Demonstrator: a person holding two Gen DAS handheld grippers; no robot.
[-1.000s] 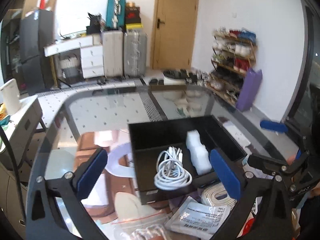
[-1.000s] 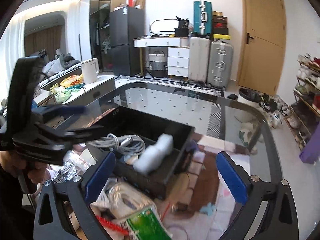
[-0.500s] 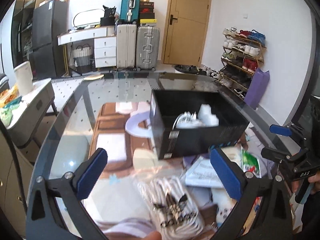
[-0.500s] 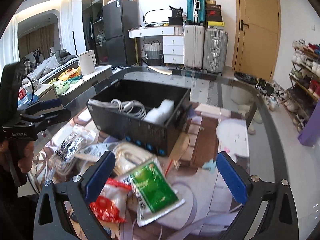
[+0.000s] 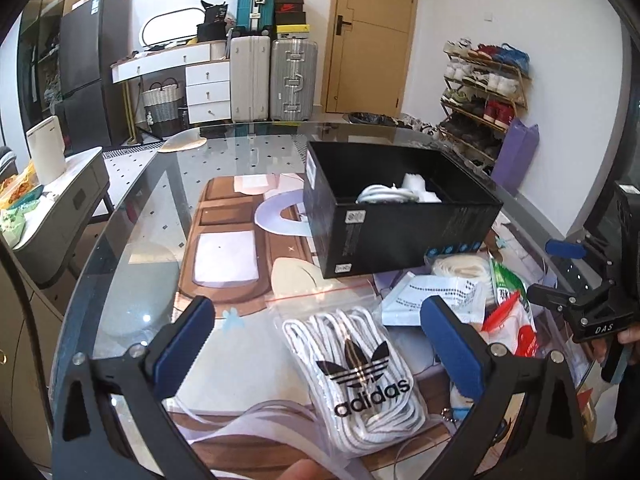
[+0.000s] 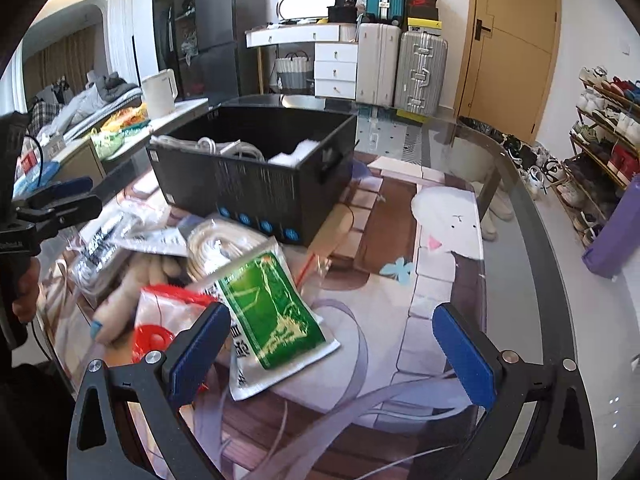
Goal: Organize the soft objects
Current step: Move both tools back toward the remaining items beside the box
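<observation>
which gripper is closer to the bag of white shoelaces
Left. The left gripper hangs open right over the bag of white shoelaces, which lies between its fingers. The right gripper is off to the side, open above the green packet, with the pile between.

Both views are bright with daylight. In the right wrist view the light comes from the far left, where a window glows behind curtains and looks washed out. The glass table (image 5: 132,248) throws glare: small white spots lie left of the left gripper (image 5: 320,340), and the far tabletop mirrors the room. Shadows are soft and weak. The fisheye lens bends straight lines strongly near the edges, and the corners go black. The green packet (image 6: 272,312), just ahead of the right gripper (image 6: 332,352), is smeared by motion blur, as is the pile to its left. The left view is sharper.
</observation>
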